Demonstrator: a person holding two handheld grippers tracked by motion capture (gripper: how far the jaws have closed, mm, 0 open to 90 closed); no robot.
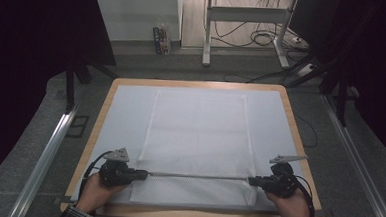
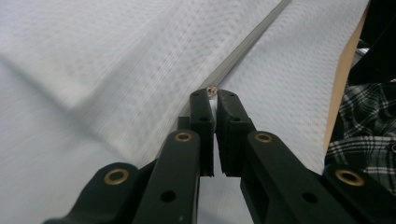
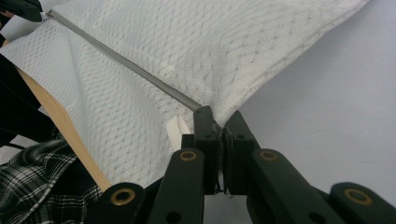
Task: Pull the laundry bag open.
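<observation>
A white mesh bag (image 1: 198,134) lies flat on the table's white cover (image 1: 120,114). A grey zipper (image 1: 197,177) runs taut across the bag's near part, between my two grippers. My left gripper (image 1: 146,174) is shut on the zipper's left end; in the left gripper view a small metal piece (image 2: 212,88) shows at the tips of the left gripper (image 2: 214,95), and the zipper (image 2: 243,49) runs away from it. My right gripper (image 1: 250,181) is shut on the bag's right corner. In the right gripper view the right gripper (image 3: 219,122) pinches the mesh (image 3: 210,46) where the zipper (image 3: 121,60) ends.
The wooden table edge (image 1: 197,83) frames the cover. Metal rails (image 1: 48,151) run along the floor on both sides. At the back stand a desk frame (image 1: 207,34), cables (image 1: 262,39) and a small carton (image 1: 160,39). Plaid sleeves (image 2: 362,121) are at the near edge.
</observation>
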